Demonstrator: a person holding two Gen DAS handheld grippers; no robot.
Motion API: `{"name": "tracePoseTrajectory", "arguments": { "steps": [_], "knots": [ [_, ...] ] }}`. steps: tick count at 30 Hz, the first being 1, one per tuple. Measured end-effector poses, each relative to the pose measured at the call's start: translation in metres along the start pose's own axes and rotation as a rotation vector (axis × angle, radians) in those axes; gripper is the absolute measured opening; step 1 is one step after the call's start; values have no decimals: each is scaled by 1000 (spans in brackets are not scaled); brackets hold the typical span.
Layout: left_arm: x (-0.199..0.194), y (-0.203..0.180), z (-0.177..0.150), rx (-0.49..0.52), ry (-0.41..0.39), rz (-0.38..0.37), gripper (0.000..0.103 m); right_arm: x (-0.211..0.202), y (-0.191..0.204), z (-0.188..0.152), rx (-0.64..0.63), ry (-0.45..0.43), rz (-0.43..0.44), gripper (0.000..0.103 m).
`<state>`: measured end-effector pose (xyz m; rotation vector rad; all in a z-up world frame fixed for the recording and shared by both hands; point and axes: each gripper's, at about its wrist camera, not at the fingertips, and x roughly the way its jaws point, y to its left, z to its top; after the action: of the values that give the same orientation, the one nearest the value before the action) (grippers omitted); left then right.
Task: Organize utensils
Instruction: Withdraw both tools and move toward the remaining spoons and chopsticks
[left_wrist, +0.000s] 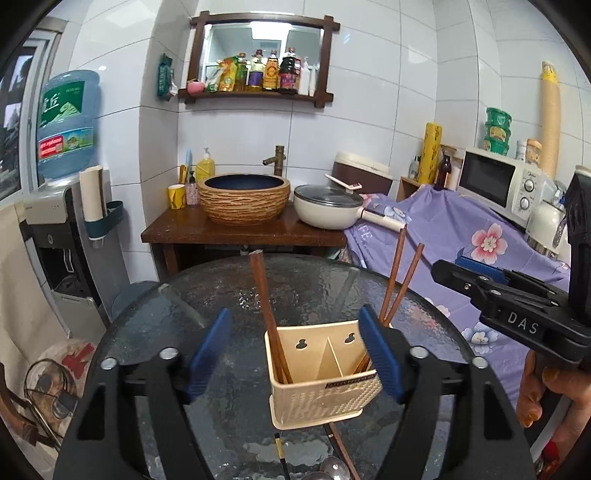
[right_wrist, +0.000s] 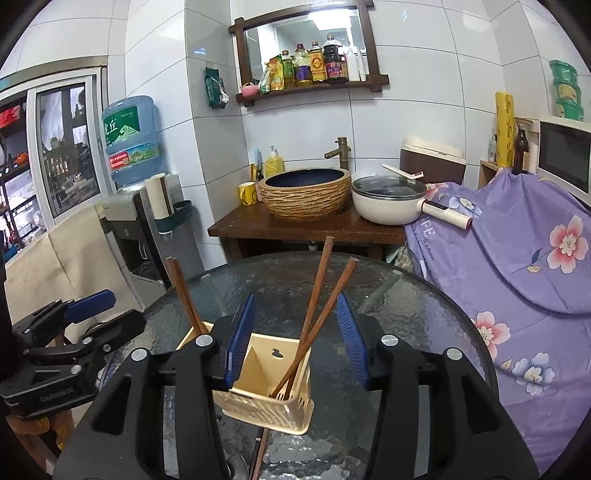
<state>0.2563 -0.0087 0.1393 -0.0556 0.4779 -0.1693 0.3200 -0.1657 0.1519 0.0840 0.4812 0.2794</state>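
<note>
A: Through the left wrist camera, our left gripper (left_wrist: 295, 354) has its jaws spread, empty, before the cream utensil holder (left_wrist: 325, 380) on the glass table (left_wrist: 221, 295); wooden chopsticks (left_wrist: 267, 314) stand in both compartments.

B: From the right wrist, our right gripper (right_wrist: 295, 339) is spread too (nothing pinched). A loose chopstick (right_wrist: 260, 452) lies below the holder, probably next.

White tiled walls (left_wrist: 369, 110); wooden washstand (left_wrist: 229, 232) beneath a framed mirror (left_wrist: 264, 55); window (right_wrist: 66, 147) at left.
</note>
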Motion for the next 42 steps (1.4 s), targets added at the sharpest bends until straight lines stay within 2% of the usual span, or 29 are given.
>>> {"name": "tracePoseTrajectory", "arguments": {
  "steps": [3, 5, 10, 12, 13, 16, 22, 25, 27, 35, 42],
  "knots": [
    [-7, 6, -17, -11, 19, -5, 77, -11, 0, -17, -14, 4, -16, 55],
    [-10, 9, -32, -14, 43, 2, 80, -15, 2, -32, -32, 28, -7, 56],
    [-3, 14, -85, 31, 161, 7, 79, -11, 7, -86, -57, 129, 23, 56],
    [3, 16, -109, 61, 214, 23, 72, -5, 10, -111, -76, 179, 22, 56],
    [8, 18, -121, 63, 251, 17, 65, -2, 13, -124, -86, 205, 22, 56],
    [19, 26, -149, 29, 346, -5, 51, 9, 19, -162, -83, 292, 48, 56],
    [21, 31, -185, -9, 409, -40, 45, 15, 34, -213, -87, 386, 77, 49],
    [22, 27, -195, -5, 426, -49, 42, 19, 41, -225, -83, 412, 93, 45],
    [25, 25, -199, -7, 436, -57, 40, 22, 44, -229, -94, 422, 72, 42],
    [32, 16, -203, 7, 451, -53, 37, 31, 44, -234, -120, 447, 22, 38],
    [38, 11, -206, 25, 460, -44, 35, 34, 50, -234, -138, 452, 22, 38]
  ]
}}
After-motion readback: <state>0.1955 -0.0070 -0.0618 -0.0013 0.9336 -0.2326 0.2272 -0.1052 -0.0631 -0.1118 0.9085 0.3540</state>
